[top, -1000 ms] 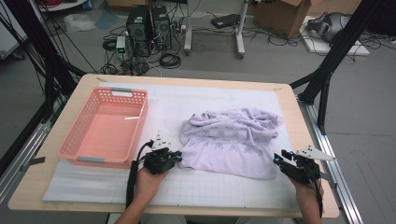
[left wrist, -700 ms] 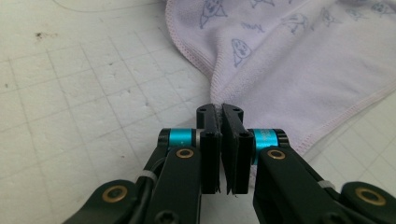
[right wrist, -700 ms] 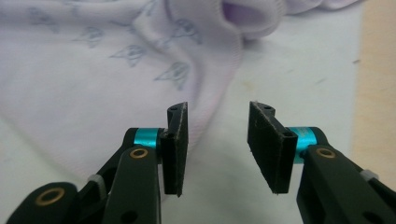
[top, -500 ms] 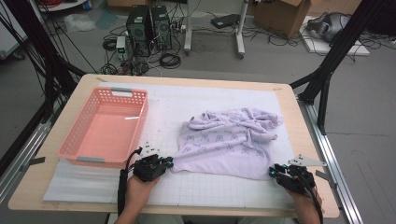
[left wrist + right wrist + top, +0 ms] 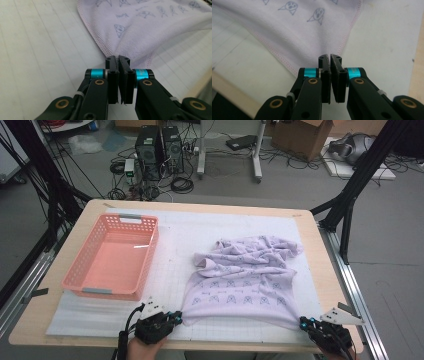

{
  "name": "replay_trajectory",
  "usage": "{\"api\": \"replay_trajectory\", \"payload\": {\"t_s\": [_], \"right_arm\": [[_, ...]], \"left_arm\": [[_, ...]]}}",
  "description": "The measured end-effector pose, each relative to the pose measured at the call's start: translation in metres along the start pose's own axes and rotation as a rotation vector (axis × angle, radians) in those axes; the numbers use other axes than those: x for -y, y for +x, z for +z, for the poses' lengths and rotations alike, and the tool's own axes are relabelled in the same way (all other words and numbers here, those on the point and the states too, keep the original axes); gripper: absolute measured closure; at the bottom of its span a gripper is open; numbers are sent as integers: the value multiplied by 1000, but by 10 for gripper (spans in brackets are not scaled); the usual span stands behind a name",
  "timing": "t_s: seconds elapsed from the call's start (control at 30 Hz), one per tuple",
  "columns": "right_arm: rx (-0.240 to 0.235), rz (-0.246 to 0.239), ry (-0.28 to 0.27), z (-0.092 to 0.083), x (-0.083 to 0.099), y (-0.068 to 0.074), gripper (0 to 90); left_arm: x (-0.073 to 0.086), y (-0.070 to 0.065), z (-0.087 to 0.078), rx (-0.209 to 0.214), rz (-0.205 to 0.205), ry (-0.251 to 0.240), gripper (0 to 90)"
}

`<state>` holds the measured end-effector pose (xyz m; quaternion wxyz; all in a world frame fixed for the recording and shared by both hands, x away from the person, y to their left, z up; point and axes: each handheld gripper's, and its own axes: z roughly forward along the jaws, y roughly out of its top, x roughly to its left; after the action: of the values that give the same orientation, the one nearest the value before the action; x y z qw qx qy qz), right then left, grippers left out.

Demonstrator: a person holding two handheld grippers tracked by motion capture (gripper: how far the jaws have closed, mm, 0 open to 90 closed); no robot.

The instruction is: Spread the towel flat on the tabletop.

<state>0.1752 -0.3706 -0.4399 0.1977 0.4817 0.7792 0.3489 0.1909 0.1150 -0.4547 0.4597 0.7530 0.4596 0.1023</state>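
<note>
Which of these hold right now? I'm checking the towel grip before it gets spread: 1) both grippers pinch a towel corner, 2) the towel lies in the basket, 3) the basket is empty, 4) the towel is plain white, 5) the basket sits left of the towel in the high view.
1) True: the left gripper and the right gripper each have their jaws shut on a near corner of the towel.
2) False: the towel lies on the white mat, apart from the basket.
3) True.
4) False: it is pale purple with small printed figures.
5) True.
</note>
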Motion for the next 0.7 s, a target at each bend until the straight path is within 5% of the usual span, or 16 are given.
{"api": "replay_trajectory", "payload": {"t_s": [0.23,0.5,0.6,0.7], "right_arm": [[-7,6,-8,-29,20,14,874],[-13,13,-45,-65,39,26,872],[10,22,-36,-59,39,25,742],[11,46,-38,-49,37,23,653]], "left_arm": [[21,-20,-24,11,-7,-6,862],[39,-38,-50,73,-6,-54,850],[37,-34,-40,21,-17,-55,591],[31,-26,-31,11,-37,-94,507]]}}
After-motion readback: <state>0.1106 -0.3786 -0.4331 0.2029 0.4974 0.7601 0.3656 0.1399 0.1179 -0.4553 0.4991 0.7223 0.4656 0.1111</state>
